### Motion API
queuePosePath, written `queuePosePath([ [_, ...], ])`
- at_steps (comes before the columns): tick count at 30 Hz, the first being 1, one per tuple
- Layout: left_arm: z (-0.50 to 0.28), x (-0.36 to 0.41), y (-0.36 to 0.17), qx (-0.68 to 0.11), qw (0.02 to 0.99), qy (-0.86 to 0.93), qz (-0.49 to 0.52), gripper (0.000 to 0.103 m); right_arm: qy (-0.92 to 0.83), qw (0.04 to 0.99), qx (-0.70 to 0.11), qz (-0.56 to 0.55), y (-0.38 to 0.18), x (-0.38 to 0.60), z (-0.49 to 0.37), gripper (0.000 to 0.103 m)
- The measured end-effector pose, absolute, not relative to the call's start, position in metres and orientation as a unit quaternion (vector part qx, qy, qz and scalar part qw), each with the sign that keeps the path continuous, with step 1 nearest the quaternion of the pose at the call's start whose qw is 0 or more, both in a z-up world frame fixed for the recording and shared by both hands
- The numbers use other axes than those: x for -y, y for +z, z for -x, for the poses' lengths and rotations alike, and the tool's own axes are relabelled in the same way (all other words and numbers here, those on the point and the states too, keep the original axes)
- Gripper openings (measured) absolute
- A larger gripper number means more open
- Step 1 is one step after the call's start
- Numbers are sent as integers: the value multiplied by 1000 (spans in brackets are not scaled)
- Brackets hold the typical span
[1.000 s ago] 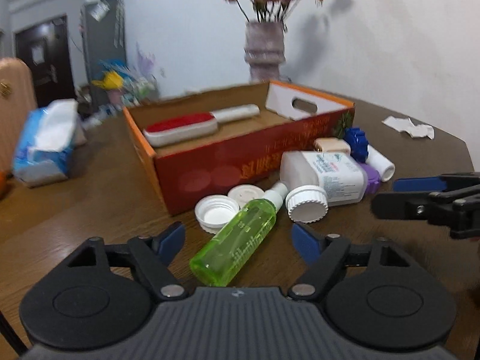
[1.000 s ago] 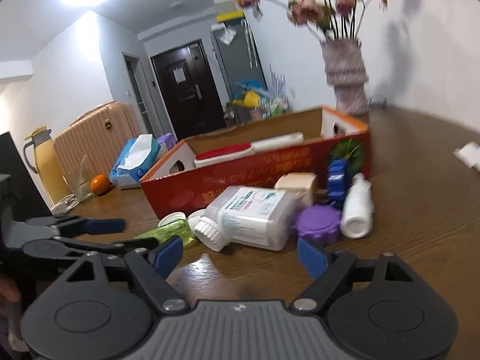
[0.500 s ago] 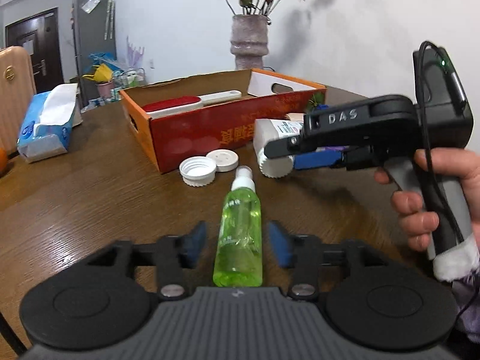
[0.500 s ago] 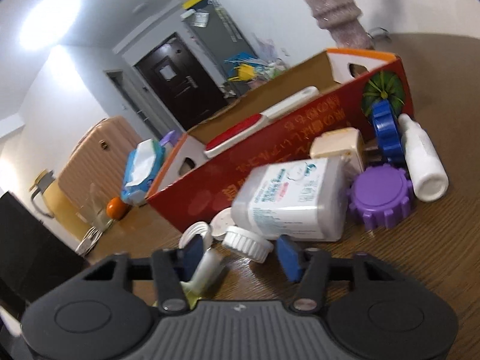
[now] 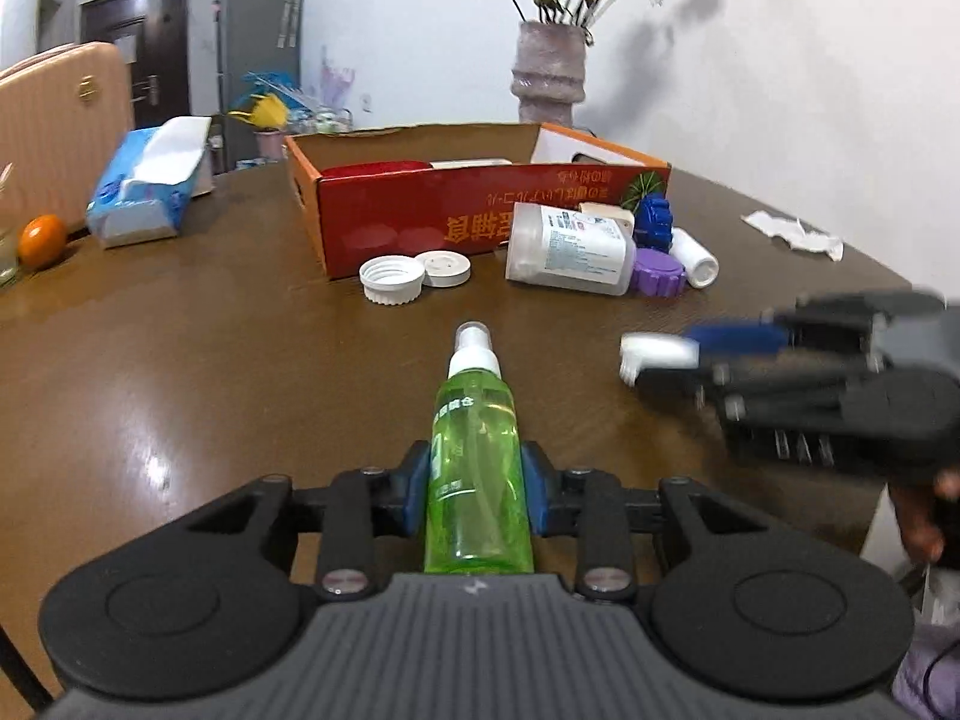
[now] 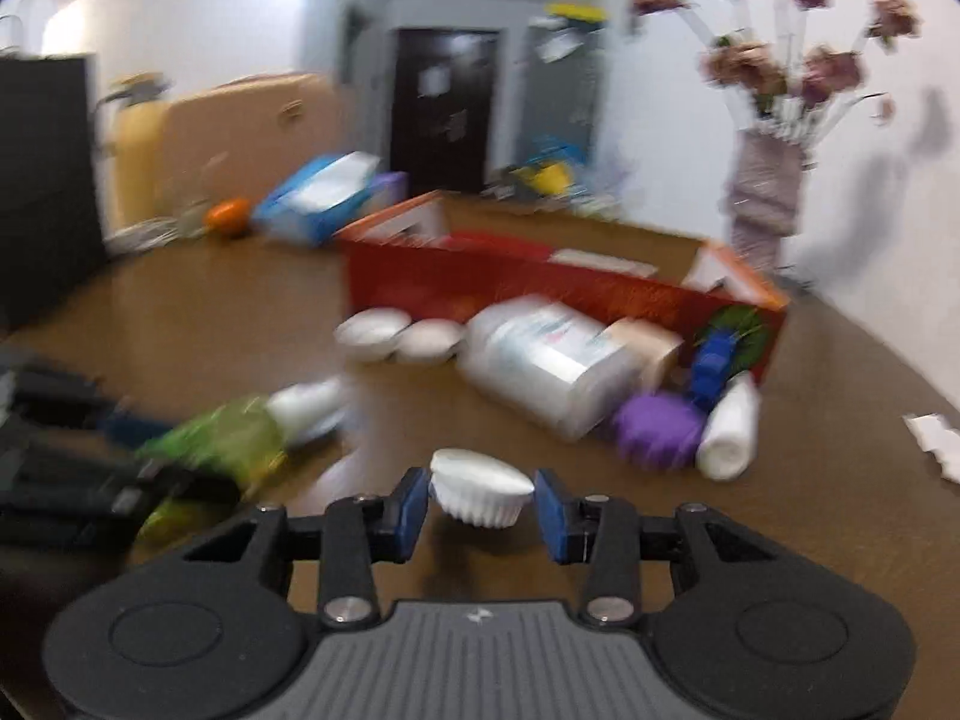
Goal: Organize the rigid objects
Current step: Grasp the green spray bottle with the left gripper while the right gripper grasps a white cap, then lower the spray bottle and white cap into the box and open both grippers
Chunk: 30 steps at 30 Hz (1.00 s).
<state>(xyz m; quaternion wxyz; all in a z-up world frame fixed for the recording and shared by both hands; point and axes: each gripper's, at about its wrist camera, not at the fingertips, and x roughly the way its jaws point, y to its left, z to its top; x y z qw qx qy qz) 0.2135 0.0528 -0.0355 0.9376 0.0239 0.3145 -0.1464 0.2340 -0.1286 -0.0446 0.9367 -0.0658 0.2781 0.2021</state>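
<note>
Two grips are closing at once, and both look thin. Your left gripper has its jaws closing on the green spray bottle, pads pressing its sides low on the body, nozzle pointing to 12 o'clock. The plastic is smooth and round, and the bottle juts far past the pads, so I judge it can pivot or slide out if you swing quickly.

Your right gripper, off at 3 o'clock in the left wrist view, is closing its jaws on the white ribbed cap. The cap sits tilted between the pads, caught near its edges; a jolt may pop it loose onto the table.

Farther out at 12 o'clock lie two loose white lids, and toward 1 o'clock the big white bottle, the purple cap and a small white bottle, crowded against the red box. A low approach to the box risks sweeping these aside. The right wrist view is blurred, so slow down before you release.
</note>
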Motion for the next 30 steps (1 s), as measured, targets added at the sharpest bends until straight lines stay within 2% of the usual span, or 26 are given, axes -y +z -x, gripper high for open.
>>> queuePosePath([
  [3, -213, -51, -35, -319, 938, -134, -18, 49, 190, 938, -283, 58, -51, 129, -233, 50],
  [6, -218, -50, -36, -322, 937, -132, -18, 51, 187, 940, -283, 29, -54, 133, -243, 52],
  [7, -219, -50, -36, -322, 938, -131, -17, 46, 186, 941, -282, 24, -56, 132, -242, 52],
  [8, -220, -49, -36, -319, 938, -134, -16, 32, 185, 941, -282, 22, -56, 134, -243, 52],
  [9, -220, -47, -36, -317, 939, -131, -16, 31, 186, 941, -282, 20, -56, 133, -246, 47],
  [10, -218, -46, -36, -317, 940, -128, -18, 31, 187, 941, -281, 19, -55, 133, -245, 39],
  [23, -151, -38, -13, -260, 962, -76, 19, 31, 185, 944, -273, 12, -43, 162, -193, 39],
  [30, -143, -36, 11, -223, 972, -76, 16, 31, 174, 956, -238, -1, -23, 185, -175, 39],
])
